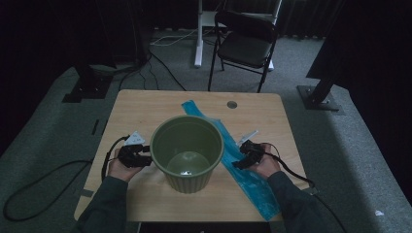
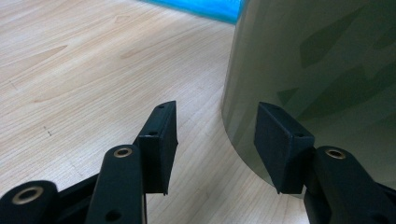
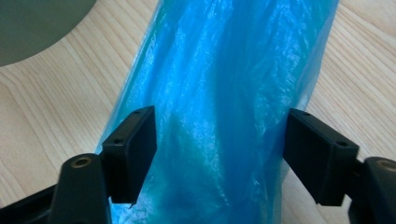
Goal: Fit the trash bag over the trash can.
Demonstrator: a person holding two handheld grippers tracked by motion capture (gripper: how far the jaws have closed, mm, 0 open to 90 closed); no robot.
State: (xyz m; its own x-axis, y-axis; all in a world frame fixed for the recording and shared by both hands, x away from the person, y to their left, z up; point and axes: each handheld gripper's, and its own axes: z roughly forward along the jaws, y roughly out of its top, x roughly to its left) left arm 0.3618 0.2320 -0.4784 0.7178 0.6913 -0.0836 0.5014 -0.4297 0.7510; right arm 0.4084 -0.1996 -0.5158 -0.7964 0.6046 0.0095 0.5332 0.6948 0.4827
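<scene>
We see the pot (image 1: 187, 151) upright at the middle of the table (image 1: 141, 104), and we place everything else by it. Just left of the pot, the left gripper (image 1: 142, 158) sits low over the wood in the person's left hand (image 1: 119, 168). In the left gripper view its jaws stand apart with nothing between them; one pad (image 2: 159, 144) is over bare wood, the other pad (image 2: 279, 145) is right against the pot's wall (image 2: 322, 70), though we cannot tell whether it touches.

Behind and to the right of the pot, a long blue bag (image 1: 252, 187) lies flat in a slanted strip, running from the far side of the table, past the pot's right side, to the near right edge.

Right of the pot, the right gripper (image 1: 244, 158) is over that bag. In the right gripper view its jaws are spread wide, one pad on each edge of the blue bag (image 3: 224, 107), which lies between them unpinched. A curve of the pot (image 3: 37, 25) shows at the upper left corner there.
</scene>
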